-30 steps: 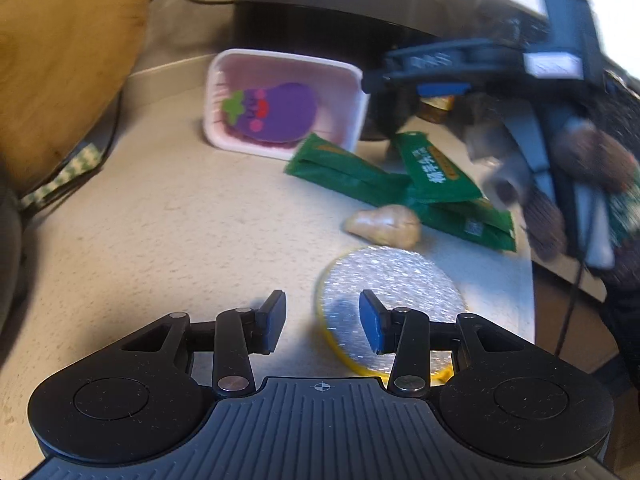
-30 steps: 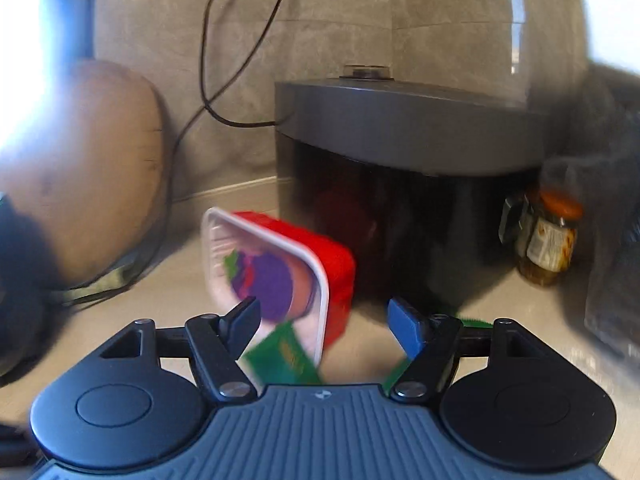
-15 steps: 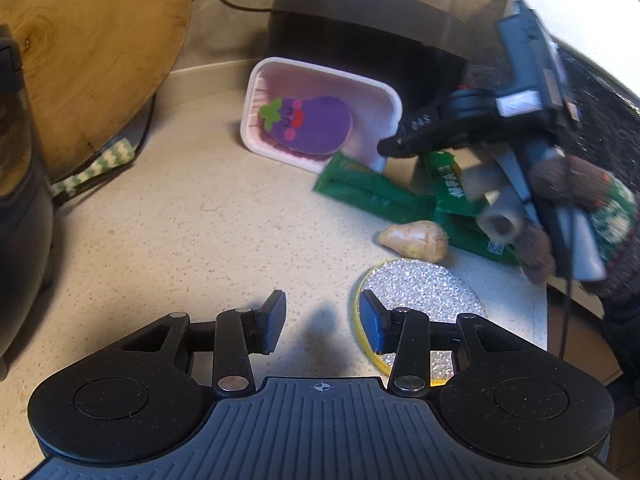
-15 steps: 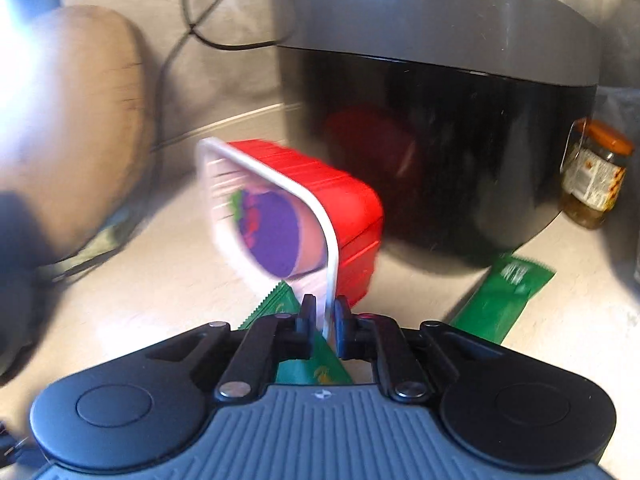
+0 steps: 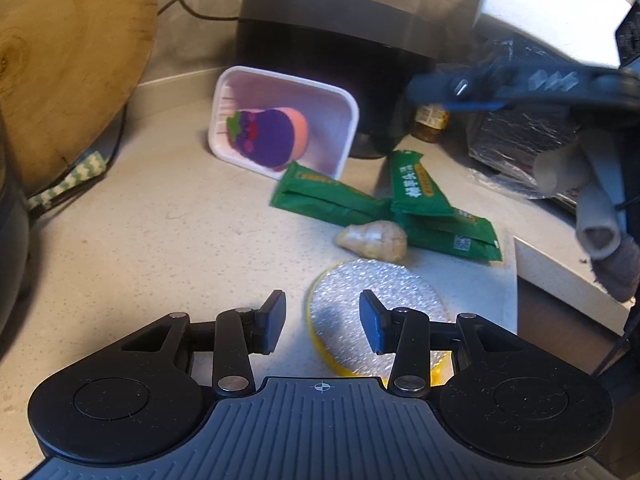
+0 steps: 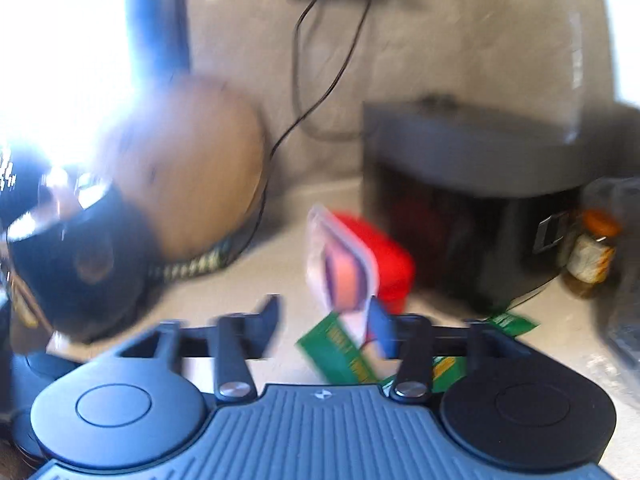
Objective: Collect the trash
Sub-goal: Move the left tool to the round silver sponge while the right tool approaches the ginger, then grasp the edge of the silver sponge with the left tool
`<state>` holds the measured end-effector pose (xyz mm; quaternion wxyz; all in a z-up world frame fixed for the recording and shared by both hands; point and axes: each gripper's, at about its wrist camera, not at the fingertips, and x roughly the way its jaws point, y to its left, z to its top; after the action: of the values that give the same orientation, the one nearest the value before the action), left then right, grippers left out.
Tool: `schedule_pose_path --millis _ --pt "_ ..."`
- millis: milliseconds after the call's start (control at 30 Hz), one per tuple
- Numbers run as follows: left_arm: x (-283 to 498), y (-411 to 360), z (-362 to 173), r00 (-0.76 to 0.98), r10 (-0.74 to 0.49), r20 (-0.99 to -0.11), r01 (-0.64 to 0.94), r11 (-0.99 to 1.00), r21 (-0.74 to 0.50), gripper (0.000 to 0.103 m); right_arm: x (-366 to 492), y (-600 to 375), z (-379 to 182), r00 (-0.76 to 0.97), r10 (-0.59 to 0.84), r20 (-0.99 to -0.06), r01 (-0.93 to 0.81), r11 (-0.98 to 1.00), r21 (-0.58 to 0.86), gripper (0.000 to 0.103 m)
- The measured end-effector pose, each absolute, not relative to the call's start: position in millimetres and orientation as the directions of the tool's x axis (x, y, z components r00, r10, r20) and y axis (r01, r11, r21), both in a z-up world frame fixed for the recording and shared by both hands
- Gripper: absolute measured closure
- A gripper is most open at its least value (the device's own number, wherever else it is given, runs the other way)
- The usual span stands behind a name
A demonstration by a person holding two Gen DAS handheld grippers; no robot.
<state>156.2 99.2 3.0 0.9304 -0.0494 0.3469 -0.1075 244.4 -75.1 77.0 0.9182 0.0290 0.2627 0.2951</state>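
A pink tray, red outside, stands on edge against a black appliance, with a purple eggplant picture inside. Green wrappers lie in front of it, beside a ginger piece and a glittery round disc. My left gripper hangs open over the counter at the disc's left edge, holding nothing. In a blurred view my right gripper has its jaws opening. The tray's rim stands beyond them, just past the right finger, and no pad presses on it. In the left wrist view that gripper hovers up and to the right of the tray.
The black appliance stands at the back. A round wooden board leans at the left, with cables along the wall. A jar and a dark crinkled bag sit at the right. The counter ends at the right. A gloved hand holds the right gripper.
Half a second ago my right gripper was shut on the tray's rim; now its jaws are apart and it has pulled back and up. The left gripper stayed open.
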Motion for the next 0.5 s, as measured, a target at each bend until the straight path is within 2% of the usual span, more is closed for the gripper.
schedule_pose_path --millis 67,200,300,333,400,433,467,500 --pt "162 95 3 0.737 -0.247 -0.629 0.176 0.969 -0.174 0.058 244 -86 76 0.698 0.543 -0.468 -0.504 0.836 0.218 0.038" --pt "176 83 1 0.735 -0.268 -0.623 0.199 0.963 -0.180 0.058 245 -89 50 0.660 0.520 -0.542 -0.482 0.847 0.226 0.038" --pt "182 82 -2 0.732 -0.258 -0.631 0.191 0.966 -0.173 0.058 228 -93 24 0.618 0.562 -0.550 -0.486 0.823 0.294 0.038" --pt "183 85 -4 0.725 -0.261 -0.637 0.187 0.965 -0.183 0.058 220 -95 15 0.604 0.582 -0.544 -0.493 0.809 0.319 0.041" --pt "183 91 -7 0.711 -0.264 -0.652 0.176 0.964 -0.199 0.058 204 -92 -2 0.593 0.579 -0.560 -0.497 0.810 0.311 0.055" --pt "183 94 -9 0.702 -0.266 -0.660 0.171 0.963 -0.207 0.058 200 -89 -9 0.587 0.571 -0.574 -0.505 0.812 0.291 0.067" --pt "183 96 -11 0.694 -0.270 -0.668 0.169 0.962 -0.213 0.058 196 -85 -15 0.579 0.564 -0.589 -0.516 0.813 0.271 0.071" --pt "184 97 -13 0.686 -0.273 -0.674 0.166 0.961 -0.221 0.058 195 -80 -18 0.572 0.557 -0.602 -0.524 0.813 0.255 0.071"
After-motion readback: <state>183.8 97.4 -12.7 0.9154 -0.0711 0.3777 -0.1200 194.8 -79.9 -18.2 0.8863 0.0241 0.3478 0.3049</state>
